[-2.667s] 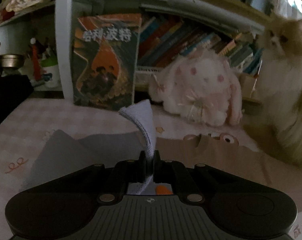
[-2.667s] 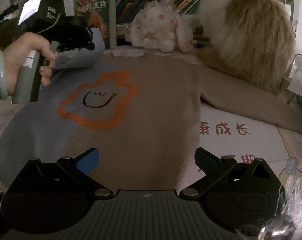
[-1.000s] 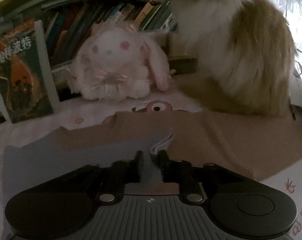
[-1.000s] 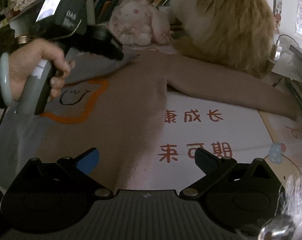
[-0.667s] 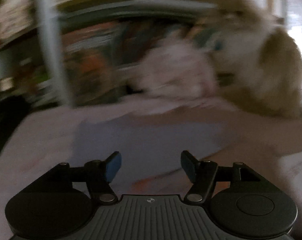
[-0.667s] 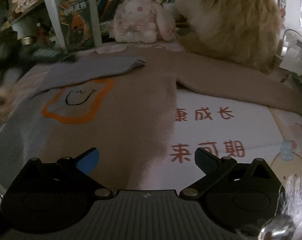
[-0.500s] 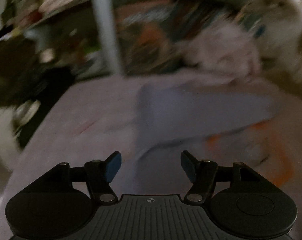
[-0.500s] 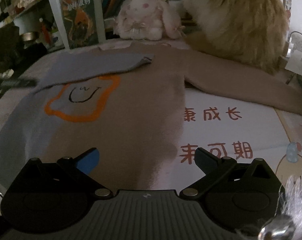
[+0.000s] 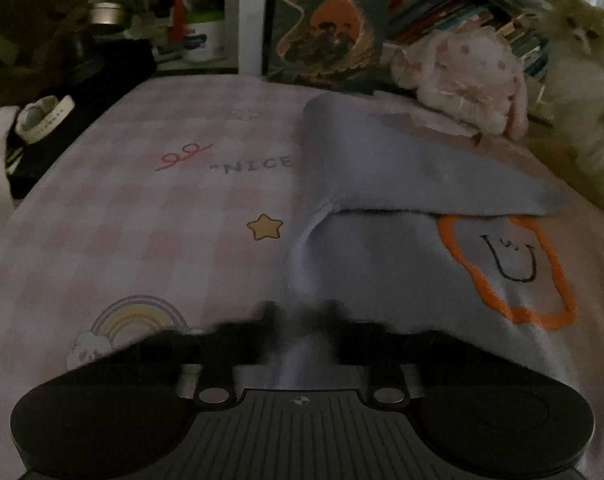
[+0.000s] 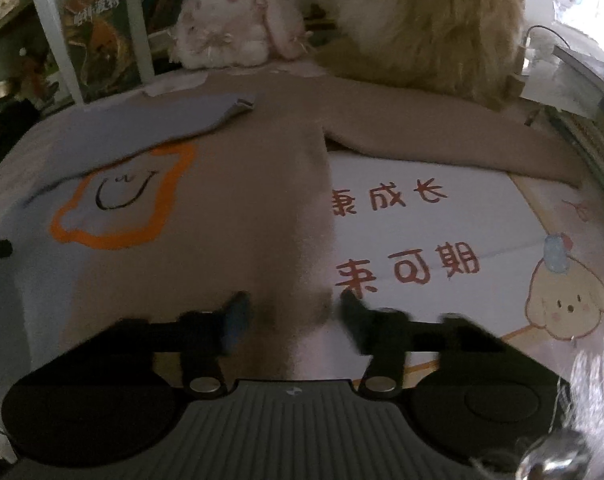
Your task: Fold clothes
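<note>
Left wrist view: left claw (image 9: 300, 312) pinches grey-tan sweater (image 9: 401, 264), sleeve folded across; right claw (image 10: 292, 306) half-closed.

Left gripper (image 9: 300, 316): black housing, ribbed grey centre; right gripper (image 10: 292, 306): blue-padded fingers (image 10: 238, 312)

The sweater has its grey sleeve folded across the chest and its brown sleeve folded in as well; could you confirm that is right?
Not quite. The grey sleeve is folded across the chest of the sweater, but the brown sleeve is not folded in: it lies stretched out sideways, in front of the cat. The right wrist view shows it.
</note>
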Demonstrator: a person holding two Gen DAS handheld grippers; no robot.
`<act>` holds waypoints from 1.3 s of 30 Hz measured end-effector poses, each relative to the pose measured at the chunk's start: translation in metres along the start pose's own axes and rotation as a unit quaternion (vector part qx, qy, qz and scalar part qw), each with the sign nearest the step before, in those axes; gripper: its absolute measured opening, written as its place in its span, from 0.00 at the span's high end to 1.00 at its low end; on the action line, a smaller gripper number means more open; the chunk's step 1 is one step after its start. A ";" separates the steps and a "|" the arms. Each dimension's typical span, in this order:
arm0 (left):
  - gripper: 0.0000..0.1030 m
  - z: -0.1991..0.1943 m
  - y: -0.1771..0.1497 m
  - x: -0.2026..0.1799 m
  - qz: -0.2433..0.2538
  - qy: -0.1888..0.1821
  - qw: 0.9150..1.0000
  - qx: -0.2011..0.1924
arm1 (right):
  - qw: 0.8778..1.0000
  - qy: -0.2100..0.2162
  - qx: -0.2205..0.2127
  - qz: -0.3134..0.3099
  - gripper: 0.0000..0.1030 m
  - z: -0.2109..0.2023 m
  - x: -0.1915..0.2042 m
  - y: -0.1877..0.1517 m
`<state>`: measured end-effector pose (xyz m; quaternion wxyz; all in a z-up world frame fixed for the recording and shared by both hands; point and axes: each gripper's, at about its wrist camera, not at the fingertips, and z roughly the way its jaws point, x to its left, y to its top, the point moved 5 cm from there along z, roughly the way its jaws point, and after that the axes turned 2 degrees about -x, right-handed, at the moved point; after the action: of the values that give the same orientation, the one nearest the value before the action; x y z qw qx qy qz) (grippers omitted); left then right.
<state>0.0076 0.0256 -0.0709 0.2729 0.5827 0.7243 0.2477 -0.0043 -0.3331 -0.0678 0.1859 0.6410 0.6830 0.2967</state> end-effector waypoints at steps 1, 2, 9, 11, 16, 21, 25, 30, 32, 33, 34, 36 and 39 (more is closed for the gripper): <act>0.96 0.000 0.001 0.002 -0.001 -0.003 1.000 -0.001 | 1.000 0.002 0.000 0.004 0.80 0.000 0.002 0.000; 0.96 0.000 0.003 0.005 0.000 -0.003 1.000 -0.006 | 1.000 0.006 0.001 0.007 0.85 0.000 0.005 0.000; 0.96 -0.003 0.020 0.048 -0.028 0.009 0.999 -0.021 | 0.999 0.032 0.010 -0.017 0.89 0.004 0.045 -0.002; 0.96 -0.003 0.022 0.064 -0.036 0.016 0.999 -0.021 | 0.998 0.041 0.011 -0.038 0.89 0.007 0.062 -0.003; 0.96 -0.001 0.027 0.095 -0.046 0.026 0.998 -0.019 | 0.995 0.055 0.008 -0.083 0.90 0.016 0.102 -0.003; 0.96 0.000 0.030 0.119 -0.050 0.031 0.998 -0.019 | 0.995 0.054 0.006 -0.089 0.89 0.025 0.126 -0.001; 0.95 0.002 0.029 0.129 -0.050 0.027 0.998 -0.017 | 0.995 0.052 0.007 -0.089 0.89 0.027 0.138 -0.001; 0.94 0.006 0.028 0.135 -0.046 0.016 0.999 -0.011 | 0.996 0.038 0.004 -0.077 0.89 0.029 0.143 -0.003; 0.92 0.006 0.028 0.136 -0.047 0.012 0.999 -0.011 | 0.997 0.032 0.003 -0.070 0.89 0.029 0.144 -0.004; 0.92 0.006 0.028 0.137 -0.049 0.010 0.999 -0.010 | 0.997 0.028 0.002 -0.068 0.89 0.029 0.144 -0.004; 0.92 0.006 0.028 0.138 -0.050 0.007 0.999 -0.009 | 0.998 0.026 0.002 -0.064 0.88 0.029 0.144 -0.004; 0.88 0.004 0.029 0.138 -0.049 0.006 0.999 -0.010 | 0.998 0.023 0.003 -0.057 0.83 0.029 0.145 -0.004; 0.72 -0.001 0.032 0.136 -0.035 0.014 0.999 -0.017 | 0.999 0.024 -0.001 -0.042 0.64 0.026 0.145 -0.003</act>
<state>0.0058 0.1653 -0.0633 0.2813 0.5483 0.7439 0.2588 -0.0065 -0.1863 -0.0710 0.1826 0.6046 0.7130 0.3045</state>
